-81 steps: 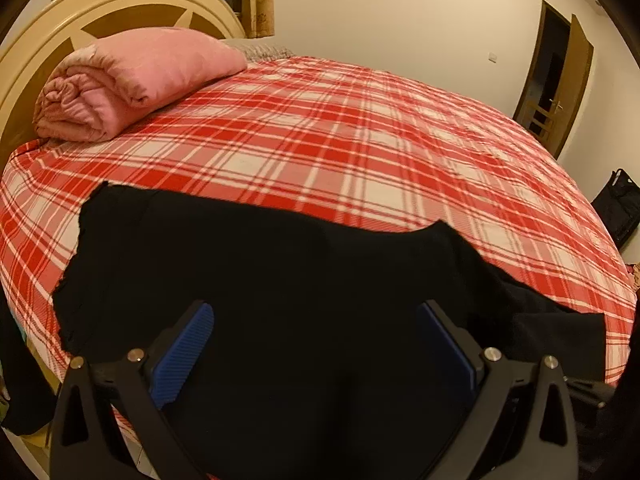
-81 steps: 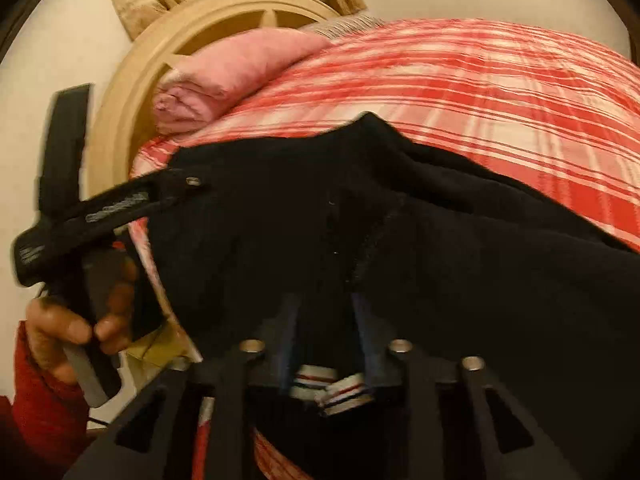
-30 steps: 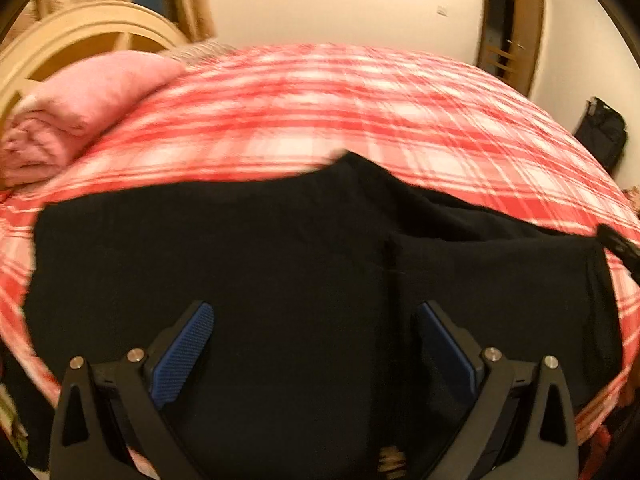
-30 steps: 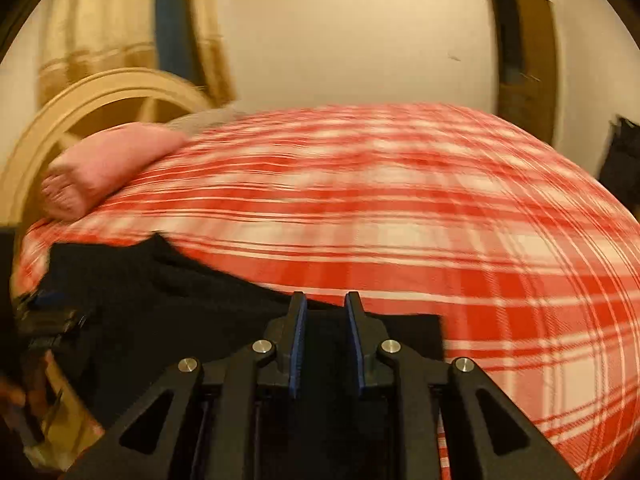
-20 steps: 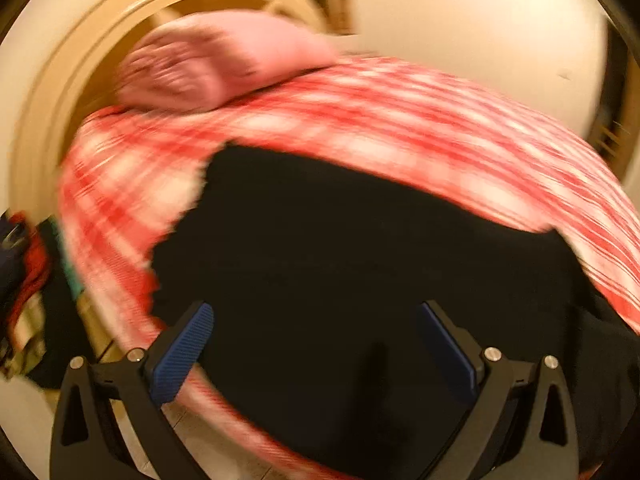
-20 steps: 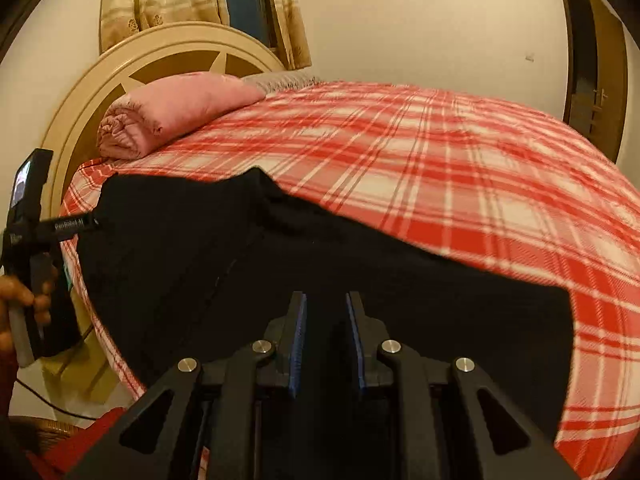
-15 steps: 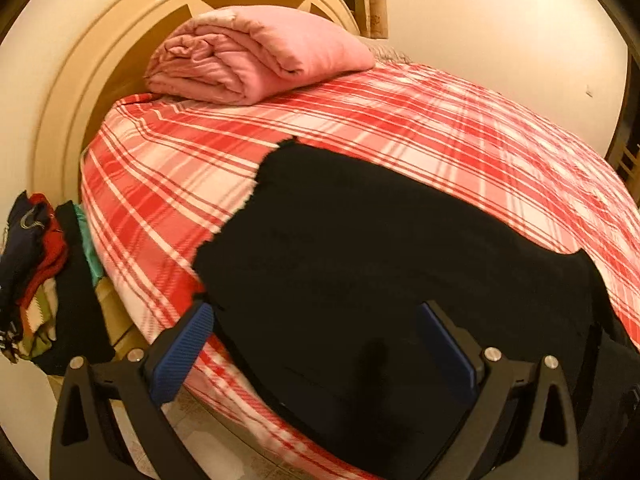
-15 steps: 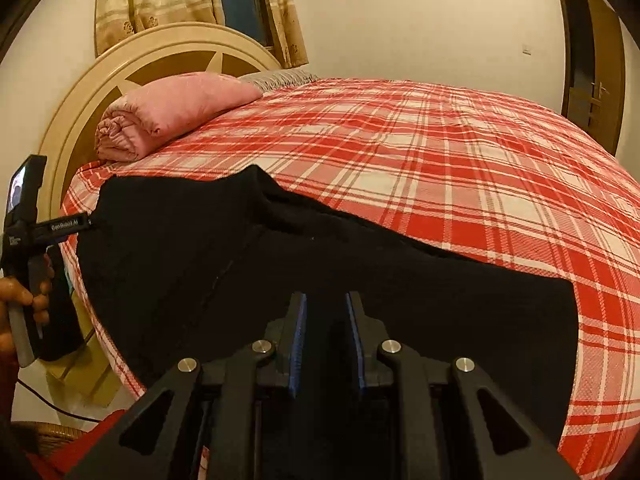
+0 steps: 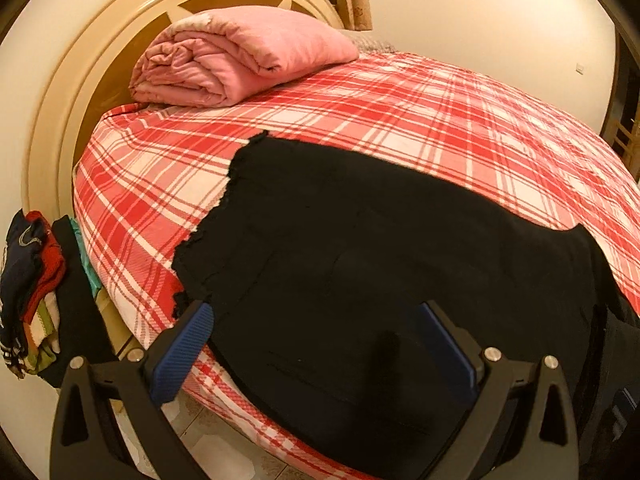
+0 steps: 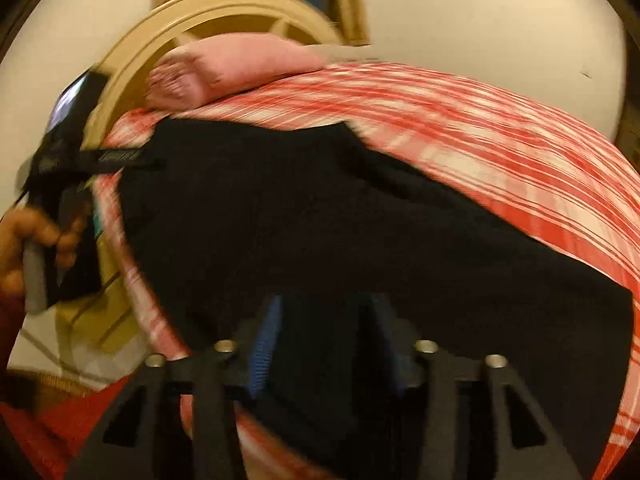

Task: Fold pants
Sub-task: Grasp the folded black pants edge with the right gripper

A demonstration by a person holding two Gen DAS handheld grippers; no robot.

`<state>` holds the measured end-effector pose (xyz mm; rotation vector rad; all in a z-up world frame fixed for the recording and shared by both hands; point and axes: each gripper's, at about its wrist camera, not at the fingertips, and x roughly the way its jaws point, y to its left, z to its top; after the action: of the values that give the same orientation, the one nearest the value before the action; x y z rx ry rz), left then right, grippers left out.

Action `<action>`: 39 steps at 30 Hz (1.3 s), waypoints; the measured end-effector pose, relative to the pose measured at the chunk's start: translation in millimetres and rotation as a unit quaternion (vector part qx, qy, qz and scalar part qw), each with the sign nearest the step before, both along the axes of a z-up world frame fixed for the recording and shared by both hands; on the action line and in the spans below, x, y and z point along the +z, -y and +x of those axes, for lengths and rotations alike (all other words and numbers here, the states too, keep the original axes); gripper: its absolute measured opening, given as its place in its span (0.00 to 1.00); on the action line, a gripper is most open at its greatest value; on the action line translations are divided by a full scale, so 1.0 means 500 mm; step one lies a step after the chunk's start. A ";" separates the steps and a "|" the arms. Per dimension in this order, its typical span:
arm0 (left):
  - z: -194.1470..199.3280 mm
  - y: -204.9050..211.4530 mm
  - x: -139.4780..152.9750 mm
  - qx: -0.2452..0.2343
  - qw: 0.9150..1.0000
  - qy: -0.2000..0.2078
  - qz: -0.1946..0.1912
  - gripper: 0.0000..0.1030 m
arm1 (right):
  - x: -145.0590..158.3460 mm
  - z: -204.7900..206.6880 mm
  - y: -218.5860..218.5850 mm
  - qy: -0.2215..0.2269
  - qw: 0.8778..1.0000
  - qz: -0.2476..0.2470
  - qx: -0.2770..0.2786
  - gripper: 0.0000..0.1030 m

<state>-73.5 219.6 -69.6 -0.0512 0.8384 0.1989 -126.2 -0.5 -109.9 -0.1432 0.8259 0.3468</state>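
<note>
1. The left gripper [image 9: 316, 344] hovers low over the black pants [image 9: 380, 240], jaws spread wide, holding nothing.
2. The pants lie flat on the red plaid bedspread [image 9: 440, 120] at its near edge.
3. The right gripper [image 10: 326, 340], partly parted, straddles their hem; the view is blurred.

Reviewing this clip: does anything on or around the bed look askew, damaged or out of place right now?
The black pants lie skewed, hanging off the near edge of the plaid bed, and their left edge looks ragged. A pile of clothes sits off the bed's left side. The right wrist view is motion-blurred.
</note>
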 end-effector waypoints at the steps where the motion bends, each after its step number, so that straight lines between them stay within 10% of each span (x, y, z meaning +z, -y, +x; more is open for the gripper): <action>1: 0.000 0.005 0.003 -0.006 1.000 0.001 -0.002 1.00 | 0.000 -0.005 -0.013 0.003 1.000 -0.014 0.011 0.50; 10: -0.016 0.113 0.041 -0.110 0.993 0.028 -0.028 1.00 | 0.101 0.054 0.084 0.048 0.995 0.075 -0.051 0.46; 12: -0.023 0.147 0.040 -0.141 0.989 0.028 -0.036 1.00 | 0.097 0.090 0.083 0.036 0.996 0.067 -0.049 0.32; 19: -0.049 0.269 0.004 -0.237 0.971 -0.004 -0.042 1.00 | 0.020 0.227 0.026 -0.044 0.998 0.040 -0.033 0.31; 26: -0.038 0.286 -0.029 -0.237 0.970 -0.033 -0.029 1.00 | -0.009 0.262 0.056 -0.024 0.992 0.111 -0.055 0.32; 33: -0.038 0.174 -0.018 -0.165 0.985 -0.008 -0.050 1.00 | -0.008 0.253 0.050 -0.008 0.992 0.115 -0.049 0.34; 39: -0.056 -0.063 -0.029 0.058 0.990 0.025 -0.124 1.00 | -0.009 0.251 0.055 -0.007 0.991 0.121 -0.049 0.34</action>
<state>-101.7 251.1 -84.3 -0.3367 0.8079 0.2004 -0.8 -27.9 -114.5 0.1257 0.7955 0.3521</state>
